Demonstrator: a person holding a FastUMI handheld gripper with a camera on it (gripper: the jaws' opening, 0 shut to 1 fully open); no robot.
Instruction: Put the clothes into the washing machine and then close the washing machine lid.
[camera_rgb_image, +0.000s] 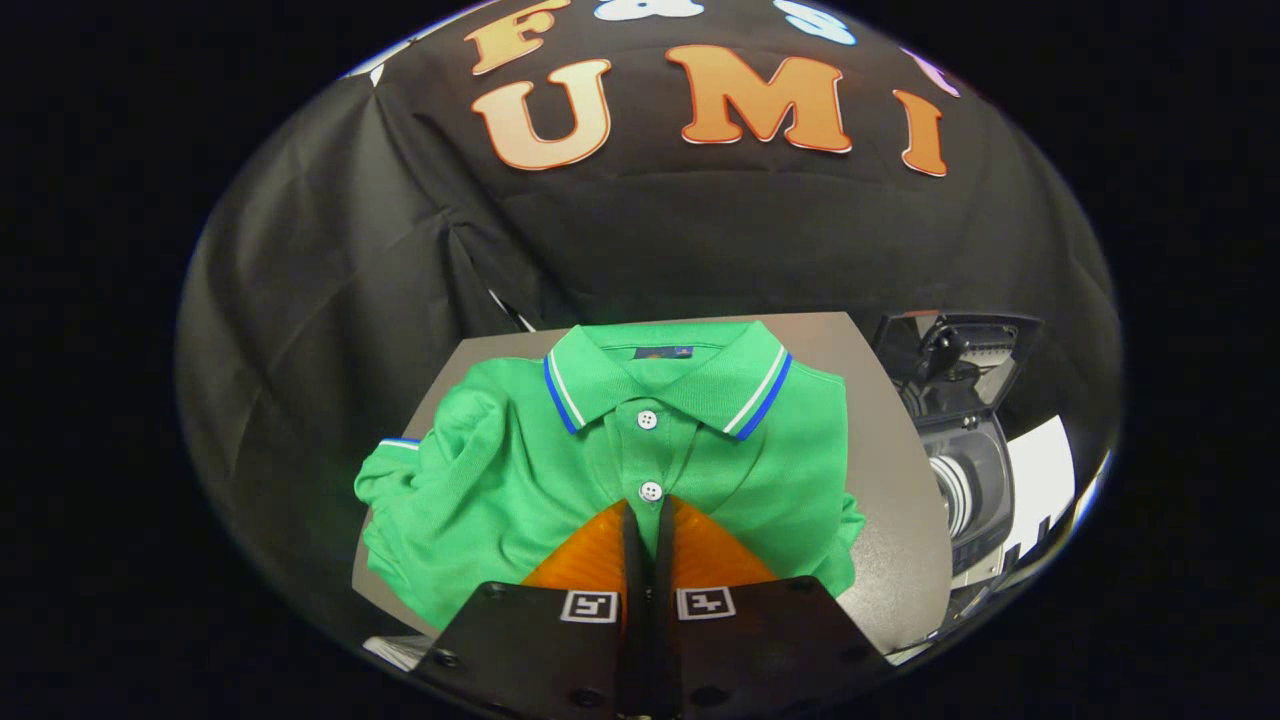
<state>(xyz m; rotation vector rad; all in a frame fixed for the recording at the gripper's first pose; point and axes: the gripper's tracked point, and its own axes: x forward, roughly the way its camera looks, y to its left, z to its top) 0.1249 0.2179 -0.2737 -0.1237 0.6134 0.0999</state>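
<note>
While we look out along the tongs (648, 505), we've got the booth's dark cloth wall (330, 300) draped over on the left and running all the way behind everything. Next to that comes the counter (880, 480), a plain grey top, and pretty much the whole left and middle of it is covered by a green polo shirt (500, 480). It's lying flat, front side up, with one sleeve (400, 470) bunched up on the left side and showing a bit of white and blue trim at the cuff. Its collar (668, 380) sits at the far end of the shirt, neatly folded down, with white and blue stripes along the edge and a small dark label inside the neck. Two white buttons run down the placket, and the lower button (651, 491) is just ahead of the tips of the tongs. We'd call the tongs clenched: the two fingers are pressed together with barely a slit between them, and we see no cloth pinched in there. They hang right over the chest of the shirt. Moving right past the bare strip of counter, there's the washing machine (975, 490), standing just beside the counter's right edge, with its lid (955, 360) tipped up and open.
</note>
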